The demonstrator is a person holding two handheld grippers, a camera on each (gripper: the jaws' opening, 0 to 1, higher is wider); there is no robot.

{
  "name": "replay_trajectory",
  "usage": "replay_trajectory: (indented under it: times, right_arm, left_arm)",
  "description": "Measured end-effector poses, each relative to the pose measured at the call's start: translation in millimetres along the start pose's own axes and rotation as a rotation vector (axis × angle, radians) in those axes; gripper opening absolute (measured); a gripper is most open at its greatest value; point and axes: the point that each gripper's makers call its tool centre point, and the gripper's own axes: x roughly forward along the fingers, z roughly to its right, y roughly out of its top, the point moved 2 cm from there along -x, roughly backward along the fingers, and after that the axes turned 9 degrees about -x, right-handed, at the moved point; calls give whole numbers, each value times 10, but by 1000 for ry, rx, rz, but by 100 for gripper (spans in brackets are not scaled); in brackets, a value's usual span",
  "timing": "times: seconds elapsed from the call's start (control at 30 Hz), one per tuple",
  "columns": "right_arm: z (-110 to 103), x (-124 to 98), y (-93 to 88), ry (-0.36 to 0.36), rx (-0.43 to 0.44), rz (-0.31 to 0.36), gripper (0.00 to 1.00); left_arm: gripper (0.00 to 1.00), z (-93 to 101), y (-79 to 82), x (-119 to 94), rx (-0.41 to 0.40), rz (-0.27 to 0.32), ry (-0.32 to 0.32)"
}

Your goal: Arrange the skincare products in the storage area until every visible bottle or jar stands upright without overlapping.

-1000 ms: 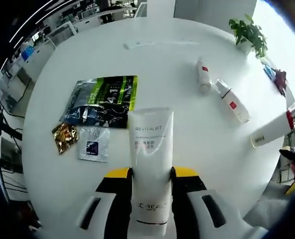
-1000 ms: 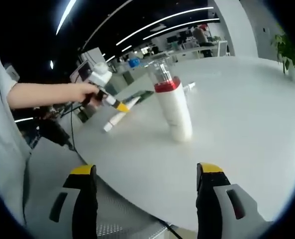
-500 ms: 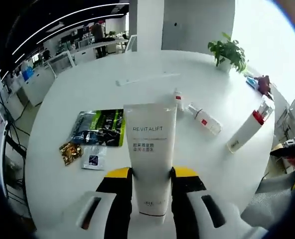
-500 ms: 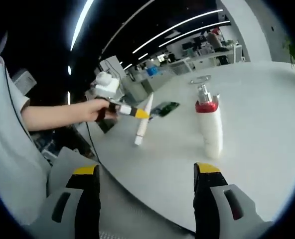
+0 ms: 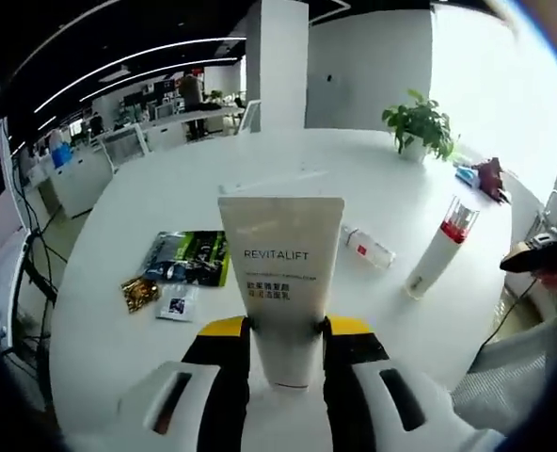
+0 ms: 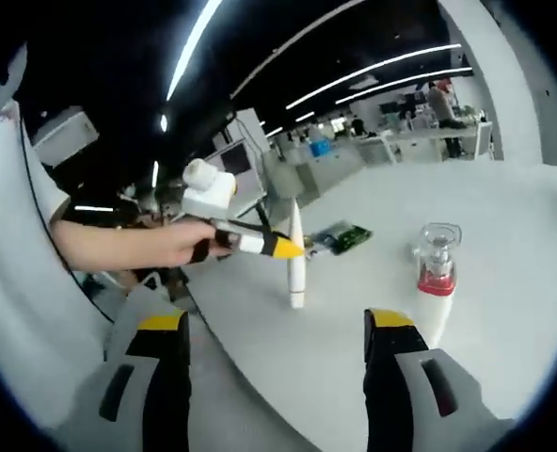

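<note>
Pinching the white REVITALIFT tube (image 5: 281, 282) with my left gripper (image 5: 283, 330), I hold it upright, its flat crimped end up and its lower end hidden between the yellow-tipped fingers (image 5: 224, 329). In the right gripper view this same tube (image 6: 296, 256) stands with its lower end at the white table (image 6: 504, 235), near the table's edge, with my hand (image 6: 170, 244) on the left gripper (image 6: 277, 247) at its side.

Beyond the tube, in the left gripper view, the round white table (image 5: 166, 202) carries a green and black sachet (image 5: 189, 256) lying flat, with a small gold packet (image 5: 139, 293) and a small white sachet (image 5: 177, 303) just beside its near end. To the right, a small white bottle with a red label (image 5: 368, 248) lies on its side. Near it a white pump bottle with a red collar and clear cap (image 5: 437, 256) stands upright, apart from the lying one. A potted plant (image 5: 418, 127) sits at the far edge.

My right gripper (image 6: 274, 341) is spread wide with nothing between its fingers (image 6: 164, 363), held off the table's edge. The pump bottle (image 6: 436, 292) stands just beyond its right finger
</note>
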Motion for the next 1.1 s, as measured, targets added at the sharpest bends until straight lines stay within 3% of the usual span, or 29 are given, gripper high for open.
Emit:
replay_trajectory:
  times: [0.07, 0.13, 0.23, 0.37, 0.5, 0.73, 0.83, 1.0, 1.1]
  right_arm:
    - [-36, 53, 18, 13, 1, -1, 75]
    - [-56, 83, 124, 32, 21, 39, 74]
    - [2, 116, 344, 25, 62, 107, 70]
    - [109, 196, 575, 2, 127, 149, 64]
    - [144, 321, 914, 9, 193, 207, 52]
    - [33, 641, 1093, 31, 120, 120, 44]
    - [-4, 725, 1113, 34, 102, 91, 31]
    - [-37, 789, 1094, 5, 61, 25, 27]
    - [-56, 819, 1108, 8, 49, 25, 21]
  left_arm:
    - [26, 41, -2, -24, 7, 12, -5]
    - [26, 133, 26, -99, 17, 21, -8]
    - [26, 237, 88, -203, 12, 51, -26]
    - [26, 430, 161, -351, 12, 87, -52]
    - [26, 601, 204, -469, 28, 109, -61]
    - [26, 887, 271, -726, 40, 146, -106]
    - [26, 926, 287, -798, 63, 150, -104]
    - [26, 957, 284, -871, 108, 149, -95]
    - [26, 1001, 284, -911, 126, 152, -93]
